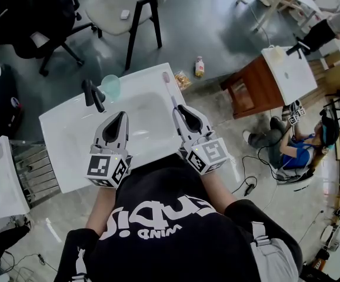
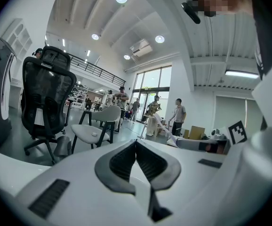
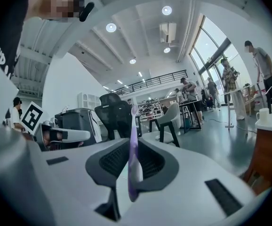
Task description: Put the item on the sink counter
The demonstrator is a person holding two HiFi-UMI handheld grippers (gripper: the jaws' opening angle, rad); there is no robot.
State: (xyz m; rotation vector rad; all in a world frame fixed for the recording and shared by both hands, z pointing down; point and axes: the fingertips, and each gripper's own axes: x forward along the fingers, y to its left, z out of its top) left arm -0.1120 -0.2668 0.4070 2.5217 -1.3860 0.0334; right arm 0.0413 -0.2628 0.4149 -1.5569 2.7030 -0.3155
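A purple and white toothbrush (image 1: 170, 91) sticks out forward from my right gripper (image 1: 180, 111), over the right rim of the white sink counter (image 1: 70, 135). In the right gripper view the toothbrush (image 3: 133, 147) stands upright, pinched between the dark pads, and my right gripper (image 3: 132, 144) is shut on it. My left gripper (image 1: 122, 116) hovers above the basin near its front edge. The left gripper view shows the left gripper (image 2: 136, 144) with its jaws shut together and nothing between them.
A black faucet (image 1: 92, 93) and a teal cup (image 1: 110, 86) stand at the counter's back left. A bottle (image 1: 199, 66) and a packet (image 1: 182, 79) lie on the floor behind. A wooden stand with a white top (image 1: 287, 72) is at right, chairs (image 1: 123, 10) behind, and a person sits on the floor (image 1: 293, 148).
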